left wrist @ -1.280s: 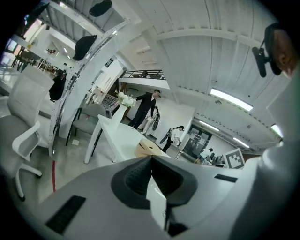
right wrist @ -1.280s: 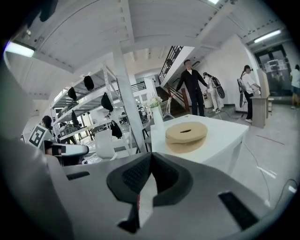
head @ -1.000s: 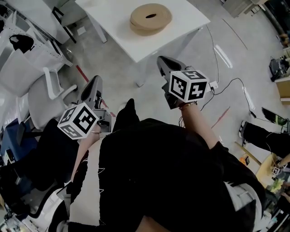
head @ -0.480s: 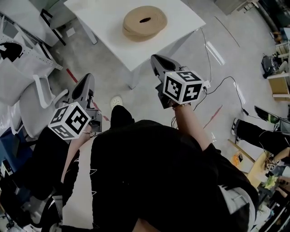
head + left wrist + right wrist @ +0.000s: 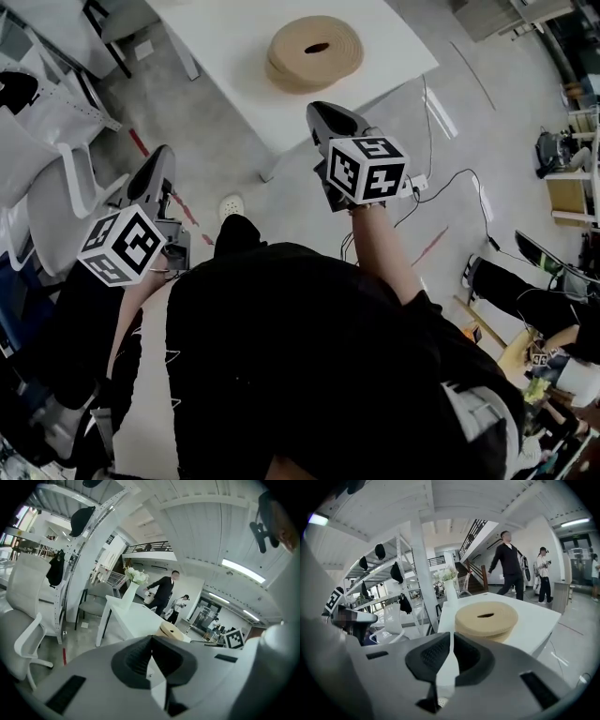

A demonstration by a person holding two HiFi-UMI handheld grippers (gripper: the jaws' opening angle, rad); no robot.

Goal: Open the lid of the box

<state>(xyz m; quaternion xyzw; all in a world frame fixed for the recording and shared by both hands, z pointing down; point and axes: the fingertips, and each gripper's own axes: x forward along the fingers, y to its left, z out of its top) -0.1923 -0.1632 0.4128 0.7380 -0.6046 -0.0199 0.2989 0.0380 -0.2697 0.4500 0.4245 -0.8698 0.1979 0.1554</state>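
Left gripper (image 5: 151, 638): jaws together, empty. Right gripper (image 5: 451, 634): jaws have just been opening and stand a crack apart, with nothing between them. The box (image 5: 486, 619) is ahead of the right fingers, well apart, lid on, on the table (image 5: 234, 56). Likely the approach step. Next: reach in, widen the jaws and catch the lid rim.

1. Straight ahead of the right gripper (image 5: 317, 111): edge of a white table (image 5: 225, 66), close, with a round tan box (image 5: 315, 52) on top; open air above both.
2. Off to its right and below: bare floor, crossed by a thin black cable (image 5: 441, 180).
3. Ahead of the left gripper (image 5: 161, 152): clear floor up to the table's legs.
4. To its left: a white chair (image 5: 47, 202) and a perforated white rack (image 5: 65, 578), closing that side.
5. Between the right gripper's jaws, just opened to a slit: nothing.
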